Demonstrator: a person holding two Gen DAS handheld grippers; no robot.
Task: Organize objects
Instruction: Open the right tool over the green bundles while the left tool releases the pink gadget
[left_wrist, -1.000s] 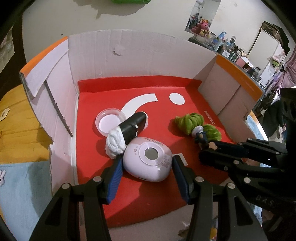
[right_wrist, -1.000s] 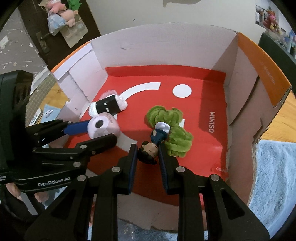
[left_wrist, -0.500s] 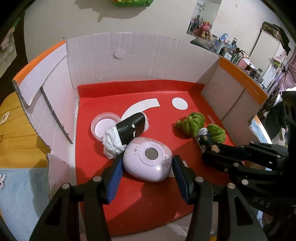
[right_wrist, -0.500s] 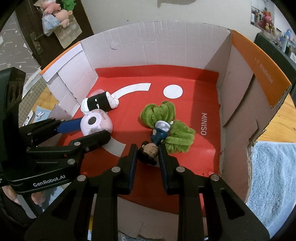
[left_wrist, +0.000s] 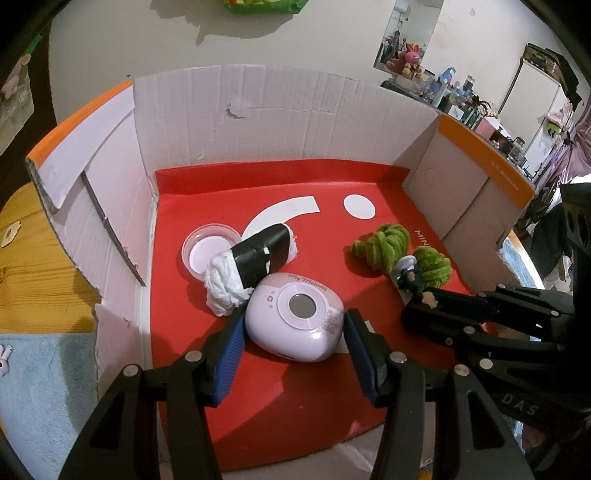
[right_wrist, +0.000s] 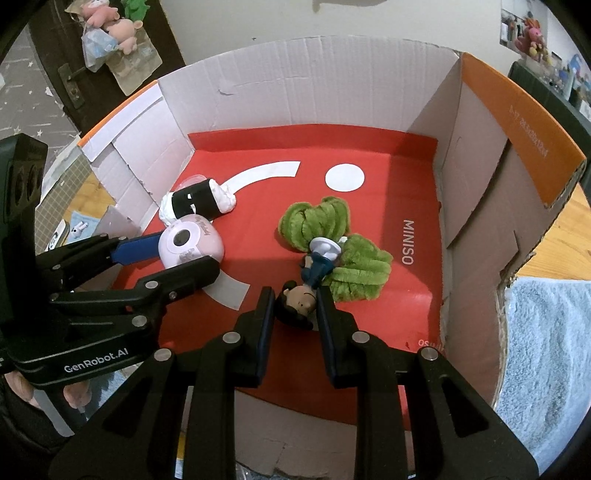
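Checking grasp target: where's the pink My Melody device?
On the box's red floor, between the left gripper fingers; the pink My Melody device touches the black-banded white roll behind it.
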